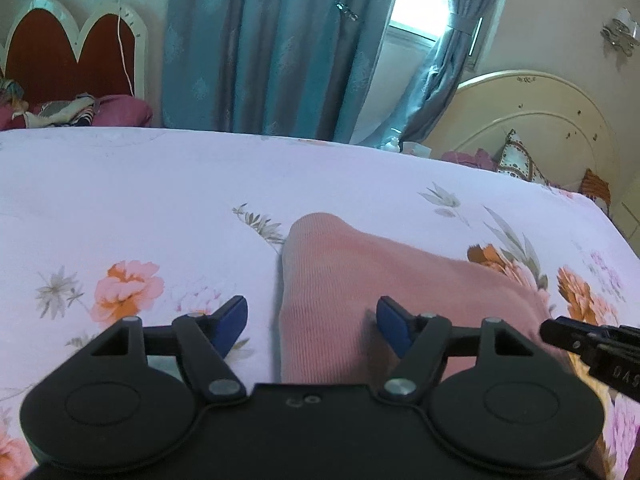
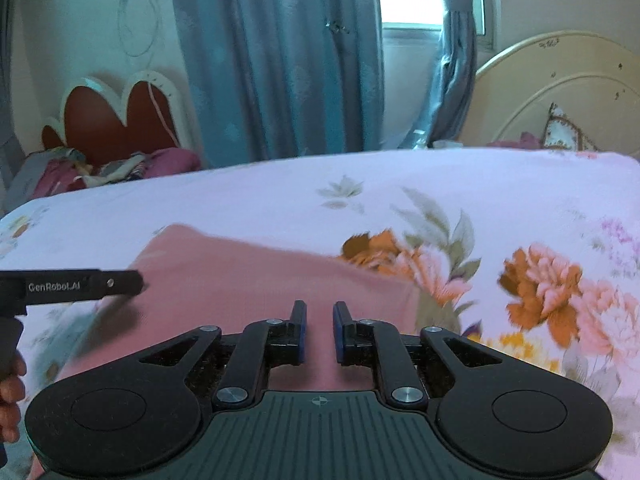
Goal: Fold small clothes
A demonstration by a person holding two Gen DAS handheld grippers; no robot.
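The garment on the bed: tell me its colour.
Plain pink, finely ribbed garment; the left wrist view shows it best.

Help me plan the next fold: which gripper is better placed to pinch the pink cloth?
Probably left. The left gripper stands open astride the pink cloth's edge, while the right gripper sits narrowly open over its flat middle.

One pink ribbed garment (image 1: 360, 288) is seen lying folded and flat on the bed (image 1: 140, 184). Its left folded edge runs between the left gripper's fingers (image 1: 236, 312), its rounded corner beyond them. It also lies under and beyond the right gripper's fingers (image 2: 298, 316), ungripped.
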